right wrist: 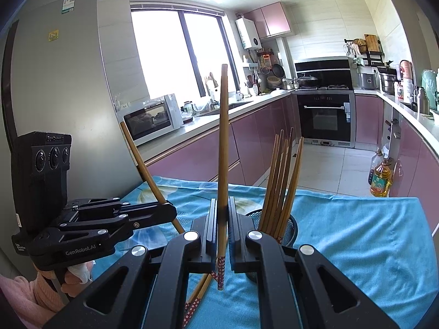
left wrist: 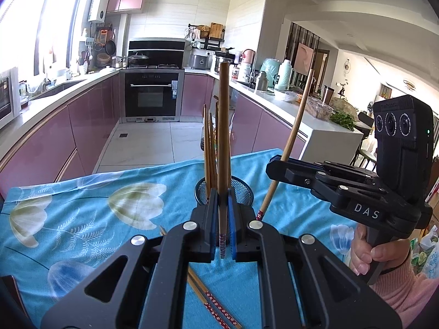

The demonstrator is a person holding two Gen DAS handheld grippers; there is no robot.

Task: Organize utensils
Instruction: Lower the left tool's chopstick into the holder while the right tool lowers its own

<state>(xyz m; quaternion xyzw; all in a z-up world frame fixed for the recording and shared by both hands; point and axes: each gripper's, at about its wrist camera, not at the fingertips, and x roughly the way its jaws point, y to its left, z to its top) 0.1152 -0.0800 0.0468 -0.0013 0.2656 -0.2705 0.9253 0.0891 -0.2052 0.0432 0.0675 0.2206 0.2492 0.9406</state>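
My left gripper [left wrist: 223, 200] is shut on a wooden chopstick [left wrist: 223, 142] and holds it upright just in front of the black mesh holder [left wrist: 242, 192], which has several chopsticks [left wrist: 210, 148] in it. My right gripper [right wrist: 222, 211] is shut on another chopstick [right wrist: 222, 150], also upright, left of the holder [right wrist: 290, 227] with its chopsticks [right wrist: 279, 181]. In the left wrist view the right gripper [left wrist: 274, 164] is right of the holder; in the right wrist view the left gripper [right wrist: 171, 211] is at the left. Two chopsticks [left wrist: 211, 301] lie on the cloth below, also seen in the right wrist view [right wrist: 199, 293].
The blue flowered cloth [left wrist: 82, 219] covers the table. Pink kitchen cabinets [right wrist: 197, 159], an oven [left wrist: 151, 96] and a tiled floor lie beyond. Oil bottles [right wrist: 380, 178] stand on the floor at the right. A grey fridge [right wrist: 60, 82] stands at the left.
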